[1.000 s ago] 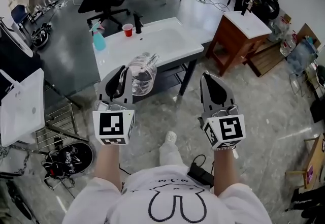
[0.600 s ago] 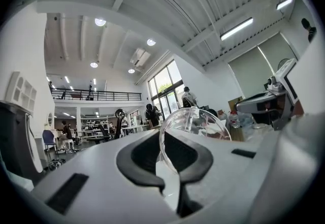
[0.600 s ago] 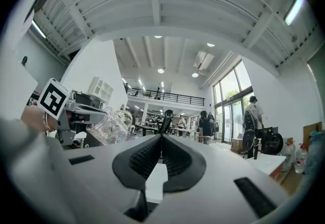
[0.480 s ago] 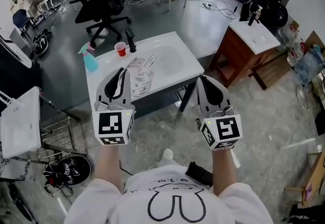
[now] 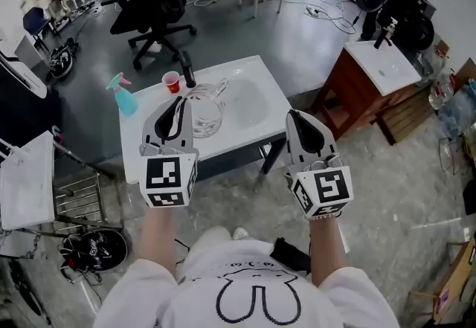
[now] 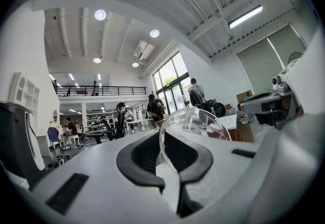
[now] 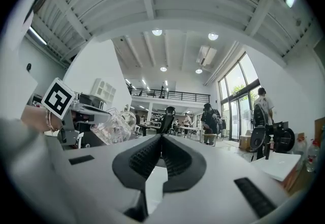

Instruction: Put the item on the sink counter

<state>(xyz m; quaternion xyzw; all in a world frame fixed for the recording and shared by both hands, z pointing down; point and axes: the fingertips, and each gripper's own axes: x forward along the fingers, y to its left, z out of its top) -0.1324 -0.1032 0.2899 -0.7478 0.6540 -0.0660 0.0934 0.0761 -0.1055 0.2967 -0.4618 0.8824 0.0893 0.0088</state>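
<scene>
Looking down from the head view, the person has one claw in each hand, both held out about level in front of them. The left claw [image 5: 178,102] is pinching a clear pitcher [image 5: 205,114]. In the left gripper view the thin see-through wall of it runs right down between the two black pads, which are squeezed nearly together on it, and the round body bulges out past the tips to the right. The right claw [image 5: 293,115] is pressed together with nothing in it. The right gripper view shows its ribbed pads meeting at the tips with only the room beyond.

From above, the pitcher sits over the left part of the white sink bench [image 5: 253,70], just left of the basin and a little in front of the black faucet [image 5: 187,71]. I can't tell whether its bottom is touching the bench or hanging above it. A small red cup [image 5: 171,82] stands beside the faucet, and a teal spray bottle [image 5: 123,94] stands near the bench's left edge. The right claw's tip lines up with the front right corner of the bench.

Past the bench there's a black office chair [image 5: 152,7] on the grey floor, and off to the right is a wooden cabinet [image 5: 349,100] with a white top.
</scene>
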